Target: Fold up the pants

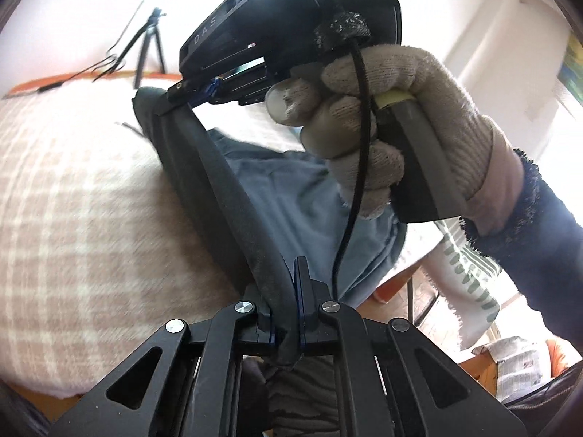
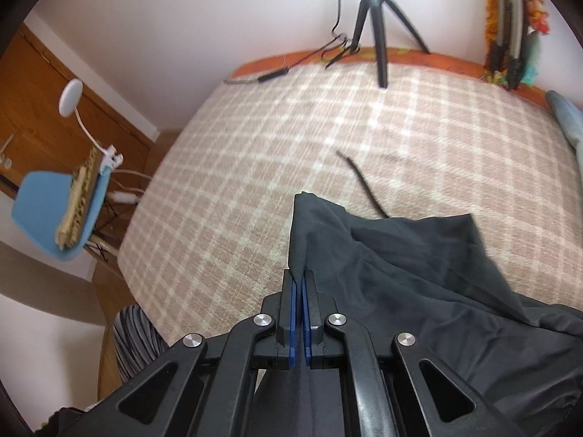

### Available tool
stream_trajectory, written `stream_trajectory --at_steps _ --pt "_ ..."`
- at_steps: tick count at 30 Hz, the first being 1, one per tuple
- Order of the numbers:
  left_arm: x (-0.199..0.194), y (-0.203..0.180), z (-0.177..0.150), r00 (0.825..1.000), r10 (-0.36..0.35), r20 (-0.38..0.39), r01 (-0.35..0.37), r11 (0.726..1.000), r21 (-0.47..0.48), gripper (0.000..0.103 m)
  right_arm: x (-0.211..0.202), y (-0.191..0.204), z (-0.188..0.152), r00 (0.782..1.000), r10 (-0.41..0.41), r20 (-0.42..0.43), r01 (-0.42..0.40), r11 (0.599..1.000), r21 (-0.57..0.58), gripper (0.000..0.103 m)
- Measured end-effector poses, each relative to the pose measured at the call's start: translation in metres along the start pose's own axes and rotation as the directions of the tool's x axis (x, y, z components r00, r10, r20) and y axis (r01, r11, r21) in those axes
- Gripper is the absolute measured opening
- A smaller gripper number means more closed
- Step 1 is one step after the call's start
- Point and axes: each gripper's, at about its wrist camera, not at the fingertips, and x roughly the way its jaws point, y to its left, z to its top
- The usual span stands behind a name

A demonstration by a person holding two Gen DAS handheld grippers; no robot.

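Note:
The dark grey pants (image 1: 204, 182) are lifted above the checked blanket (image 1: 73, 200) on the bed. My left gripper (image 1: 289, 273) is shut on one end of the pants' edge, which runs taut up to my right gripper (image 1: 189, 91), held by a gloved hand (image 1: 382, 127). In the right wrist view my right gripper (image 2: 300, 276) is shut on a corner of the pants (image 2: 419, 273), and the rest of the cloth drapes to the right over the blanket (image 2: 273, 145).
A black tripod (image 2: 379, 18) and cables (image 2: 277, 73) stand at the bed's far edge. A blue garment (image 1: 302, 200) lies on the bed under the pants. A blue chair (image 2: 54, 200) stands left of the bed. A thin dark drawstring (image 2: 360, 178) lies on the blanket.

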Motion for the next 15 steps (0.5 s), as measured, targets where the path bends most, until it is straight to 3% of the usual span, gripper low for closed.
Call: stream_trajectory --at_steps 9,15 --pt "0.018 -0.034 0.02 0.998 -0.067 -0.009 0.068 0.993 0.101 0.006 -0.054 -0.034 -0.006 0.994 0.013 0.108 -0.02 0.998 0.059 0.0" --pt "0.045 -0.058 0.03 0.991 -0.126 -0.038 0.13 0.98 0.148 0.006 -0.092 -0.073 -0.014 0.986 -0.038 0.161 0.021 0.994 0.108 0.0"
